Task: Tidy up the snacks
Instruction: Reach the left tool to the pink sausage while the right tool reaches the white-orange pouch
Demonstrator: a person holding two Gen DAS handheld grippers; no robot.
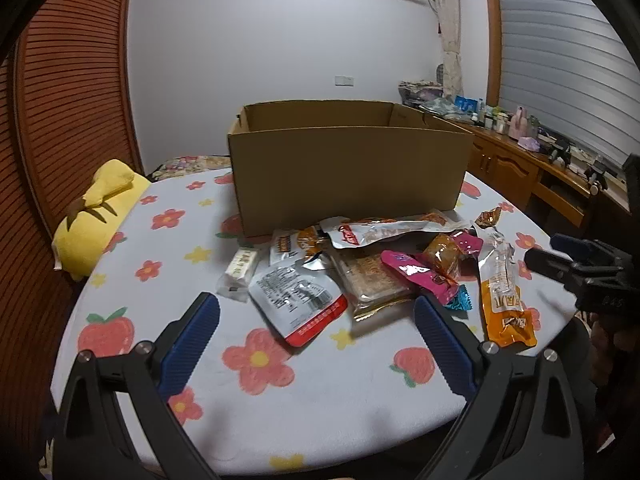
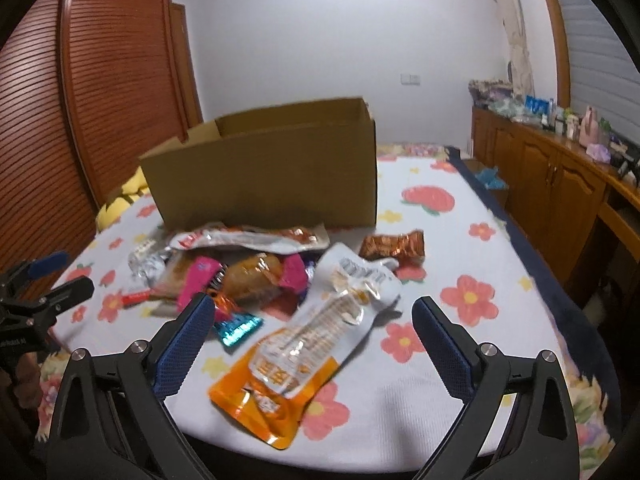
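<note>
Seen from the left wrist, the left gripper (image 1: 316,316) hangs with its blue-padded fingers spread wide and empty above a heap of loose snack packets on the flower-and-strawberry printed cloth (image 1: 256,396). The nearest is the silver pouch with a red edge (image 1: 298,298). One open brown cardboard box (image 1: 348,168) stands just behind the heap, apparently set there to receive the packets. Roughly ten packets show, overlapping too much for an exact count. A yellow plush toy (image 1: 96,216) lies at the cloth's left edge.

Seen from the right wrist, the right gripper (image 2: 310,322) is likewise spread and holds nothing, lined up over one orange-and-clear pouch (image 2: 298,346), likely its first pick. A copper foil-wrapped candy (image 2: 394,246) lies apart from the heap, near the box's corner. Nothing can be seen inside the box from either view.
</note>
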